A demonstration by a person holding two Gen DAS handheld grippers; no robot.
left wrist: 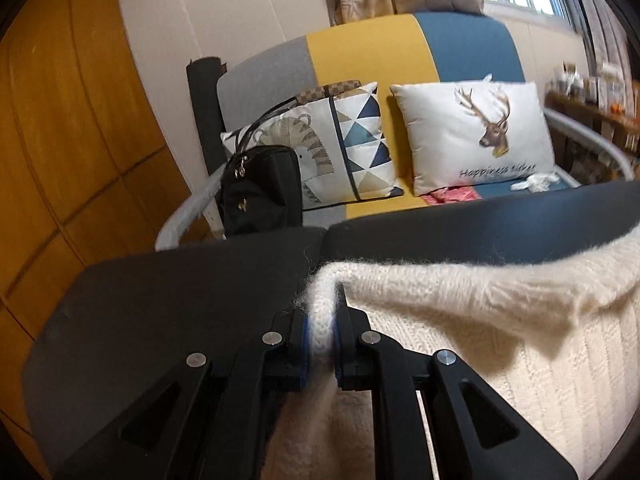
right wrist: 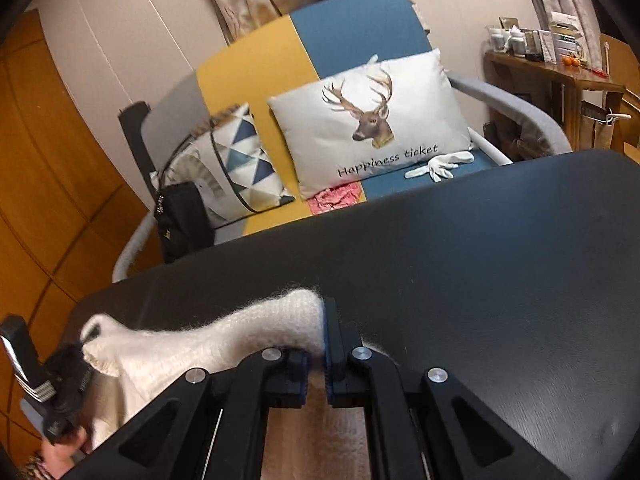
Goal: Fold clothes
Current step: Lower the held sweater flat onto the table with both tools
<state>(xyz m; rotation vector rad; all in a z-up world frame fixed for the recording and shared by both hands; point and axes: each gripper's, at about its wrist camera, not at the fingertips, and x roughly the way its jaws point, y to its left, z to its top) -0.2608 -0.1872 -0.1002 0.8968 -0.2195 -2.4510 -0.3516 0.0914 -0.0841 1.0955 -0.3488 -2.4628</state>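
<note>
A cream fuzzy knit sweater (left wrist: 500,320) lies on a black table (left wrist: 168,300). My left gripper (left wrist: 322,320) is shut on a ribbed edge of the sweater, lifted a little above the table. My right gripper (right wrist: 316,340) is shut on another edge of the same sweater (right wrist: 224,340), also raised. The sweater's edge stretches between the two grippers. The left gripper (right wrist: 86,336) shows at the lower left of the right wrist view, held by a hand.
Behind the table (right wrist: 480,260) stands a sofa (left wrist: 368,52) in grey, yellow and blue with a deer pillow (left wrist: 476,132), a triangle-pattern pillow (left wrist: 344,144), a black handbag (left wrist: 260,192), a pink cloth (right wrist: 336,198) and a white glove (right wrist: 440,164). A wooden shelf (right wrist: 560,80) stands at the right.
</note>
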